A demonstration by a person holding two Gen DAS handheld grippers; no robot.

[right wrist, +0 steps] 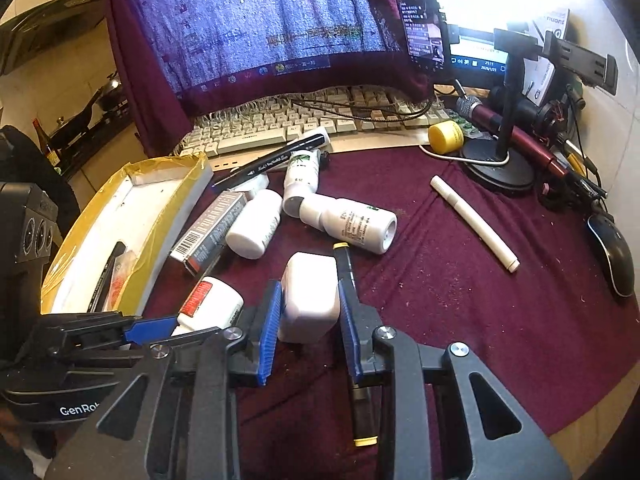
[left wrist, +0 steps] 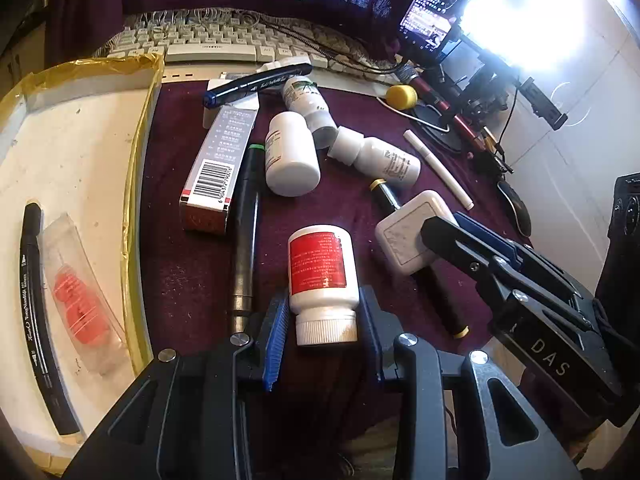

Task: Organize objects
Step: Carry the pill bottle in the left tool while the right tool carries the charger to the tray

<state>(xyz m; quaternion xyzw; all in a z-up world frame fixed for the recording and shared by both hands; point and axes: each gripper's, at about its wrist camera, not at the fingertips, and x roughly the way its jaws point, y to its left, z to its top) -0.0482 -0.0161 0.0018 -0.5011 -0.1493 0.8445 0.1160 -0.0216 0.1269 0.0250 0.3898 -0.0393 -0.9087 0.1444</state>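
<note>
A white bottle with a red label (left wrist: 322, 280) lies on the maroon cloth, cap toward me, between the pads of my left gripper (left wrist: 326, 336); the jaws are close on both its sides. My right gripper (right wrist: 310, 320) has its blue pads against a white square charger (right wrist: 310, 300), which also shows in the left wrist view (left wrist: 408, 236). A black marker with yellow ends (right wrist: 356, 360) lies under the right finger. A shallow white box with yellow tape (left wrist: 80, 152) sits at the left and holds a black marker (left wrist: 38, 320) and a clear packet with red contents (left wrist: 80, 304).
Three more white bottles (left wrist: 292, 156), a barcode carton (left wrist: 220, 168), a dark green-tipped pen (left wrist: 246, 232), a blue-capped marker (left wrist: 256, 84) and a white pen (left wrist: 438, 168) lie on the cloth. A keyboard (left wrist: 208, 46), yellow cap (left wrist: 401, 97), microphone, phone stand and mouse (right wrist: 612, 256) are behind and right.
</note>
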